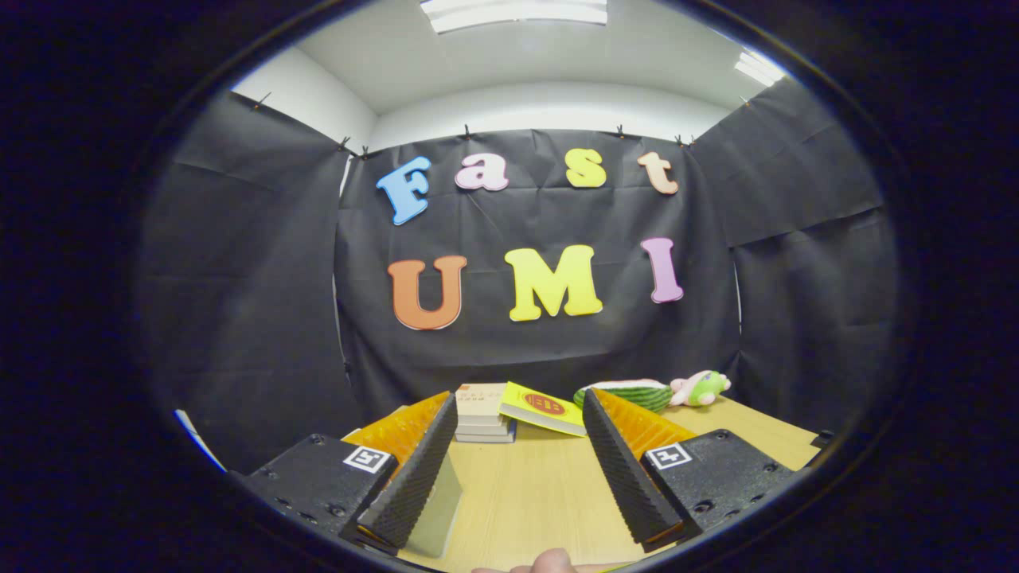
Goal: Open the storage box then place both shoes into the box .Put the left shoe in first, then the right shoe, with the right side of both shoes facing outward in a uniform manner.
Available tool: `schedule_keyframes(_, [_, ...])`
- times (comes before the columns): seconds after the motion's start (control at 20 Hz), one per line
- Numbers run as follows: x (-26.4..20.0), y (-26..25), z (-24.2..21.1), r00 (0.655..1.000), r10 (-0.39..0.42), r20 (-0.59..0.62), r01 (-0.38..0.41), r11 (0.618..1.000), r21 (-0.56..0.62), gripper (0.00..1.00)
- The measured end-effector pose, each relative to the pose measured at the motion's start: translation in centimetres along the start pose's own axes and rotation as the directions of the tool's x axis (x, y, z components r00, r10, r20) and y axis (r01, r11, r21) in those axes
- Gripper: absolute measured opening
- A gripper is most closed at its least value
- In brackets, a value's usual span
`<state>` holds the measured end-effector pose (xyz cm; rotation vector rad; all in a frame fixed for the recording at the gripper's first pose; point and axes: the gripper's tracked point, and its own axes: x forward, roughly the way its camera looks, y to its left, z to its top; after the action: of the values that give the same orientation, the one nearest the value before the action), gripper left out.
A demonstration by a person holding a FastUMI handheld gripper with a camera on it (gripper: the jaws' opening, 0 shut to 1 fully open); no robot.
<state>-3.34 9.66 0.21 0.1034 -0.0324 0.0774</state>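
A staged recording booth inside an office-like room: black cloth [255,302] clipped up as walls around a wooden tabletop [533,493], white ceiling with fluorescent panels [513,12] above, stacked books [482,414] and plush toys [700,387] as props.

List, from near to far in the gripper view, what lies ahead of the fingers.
Open gripper with nothing between its fingers → bare wooden table → stack of books with a yellow book leaning against it → watermelon plush and pink-green plush toy → black cloth wall.

Count on table [549,493]: 1 stack of 3 books [482,414]; 1 yellow book [544,408]; 2 plush toys [629,393] [699,387]; 1 gripper [517,465], fingers apart.
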Motion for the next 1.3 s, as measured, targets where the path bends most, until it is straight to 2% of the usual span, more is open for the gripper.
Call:
schedule_keyframes(0.25, [-1.9, -0.9, -1.1, 0.999, -0.023, 0.049, 0.026, 0.998, -0.053, 1.0])
schedule_keyframes(0.8, [-1.5, 0.5, -1.8, 1.0, 0.023, -0.009, -0.024, 0.998, -0.063, 1.0])
schedule_keyframes(1.05, [-1.8, 0.9, -0.7, 0.999, 0.027, 0.032, -0.024, 0.997, -0.078, 1.0])
schedule_keyframes(1.3, [-2.7, 2.3, -0.9, 0.999, 0.042, 0.023, -0.04, 0.997, -0.072, 1.0])
